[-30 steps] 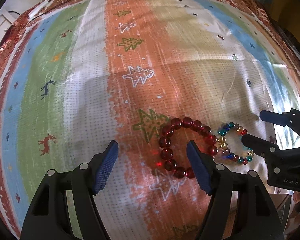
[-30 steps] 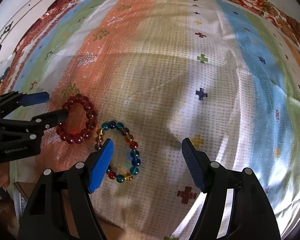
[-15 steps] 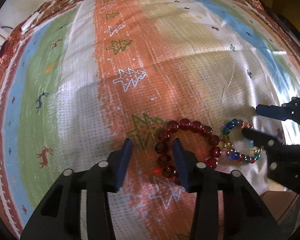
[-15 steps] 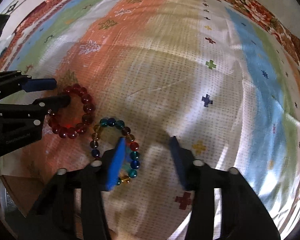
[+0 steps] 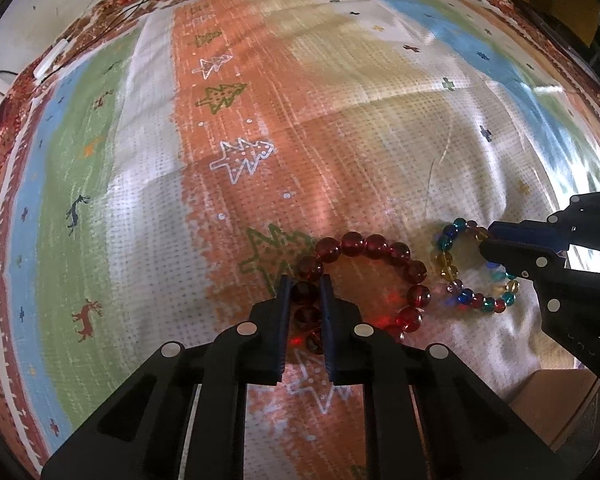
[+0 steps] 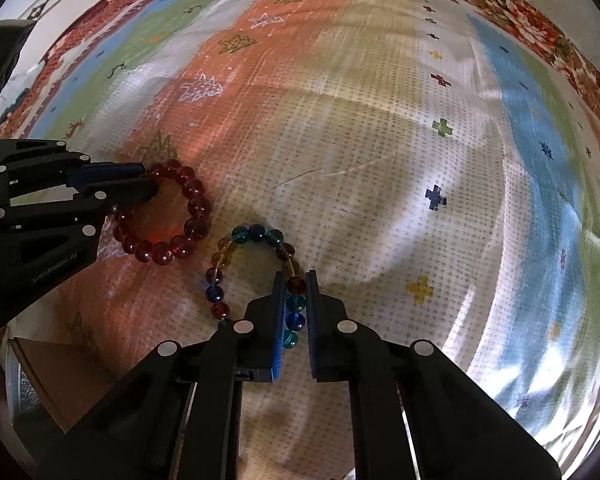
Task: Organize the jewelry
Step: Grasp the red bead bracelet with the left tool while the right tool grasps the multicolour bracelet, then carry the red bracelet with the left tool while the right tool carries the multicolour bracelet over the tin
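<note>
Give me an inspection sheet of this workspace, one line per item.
Surface: patterned cloth with coloured stripes, trees and reindeer, lying flat with a few creases.
Job's things: red bead bracelet and multicoloured bead bracelet, side by side on the cloth, close together.
Clutter: brown box at the near edge.
Grippers: left tongs shut on the red bead bracelet's near-left beads; right tongs shut on the multicoloured bead bracelet's right side.
Cables: thin dark cords at the cloth's far edge.
Surroundings: white wall beyond the cloth.
</note>
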### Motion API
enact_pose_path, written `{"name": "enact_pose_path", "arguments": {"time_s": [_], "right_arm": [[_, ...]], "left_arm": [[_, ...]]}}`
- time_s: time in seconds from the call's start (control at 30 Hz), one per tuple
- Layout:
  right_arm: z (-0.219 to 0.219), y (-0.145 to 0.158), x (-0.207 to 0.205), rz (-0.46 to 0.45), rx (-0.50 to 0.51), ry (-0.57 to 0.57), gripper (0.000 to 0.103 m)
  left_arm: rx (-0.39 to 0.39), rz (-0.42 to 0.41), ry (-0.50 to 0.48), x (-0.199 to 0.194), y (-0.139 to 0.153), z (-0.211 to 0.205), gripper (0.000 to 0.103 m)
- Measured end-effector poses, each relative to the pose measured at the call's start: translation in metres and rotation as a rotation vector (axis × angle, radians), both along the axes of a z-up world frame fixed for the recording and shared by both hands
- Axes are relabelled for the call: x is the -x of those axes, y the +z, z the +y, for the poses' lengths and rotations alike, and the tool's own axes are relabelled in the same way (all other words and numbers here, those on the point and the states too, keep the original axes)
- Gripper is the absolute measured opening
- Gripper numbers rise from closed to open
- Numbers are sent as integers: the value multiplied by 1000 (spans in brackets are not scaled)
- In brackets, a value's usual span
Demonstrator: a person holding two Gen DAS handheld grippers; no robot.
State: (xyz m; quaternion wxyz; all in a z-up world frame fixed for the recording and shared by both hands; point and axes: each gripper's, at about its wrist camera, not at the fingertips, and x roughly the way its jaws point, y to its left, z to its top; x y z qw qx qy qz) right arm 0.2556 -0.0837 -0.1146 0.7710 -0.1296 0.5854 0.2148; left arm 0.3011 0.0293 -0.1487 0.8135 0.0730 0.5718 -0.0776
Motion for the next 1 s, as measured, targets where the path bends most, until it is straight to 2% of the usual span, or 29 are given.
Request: {"name": "enact_pose_path", "arguments": {"time_s": [0.43,0.7,1.0], "right_arm": [[-8,18,3,-22,-46,-35,10],[-14,43,6,-81,-97,-67,10],[-12,68,18,-140,-121,-51,10]], "left_arm": [[36,-33,37,4,18,9,13],[60,-72,86,8,35,18,13],[117,-134,82,19,61,14,13]]}}
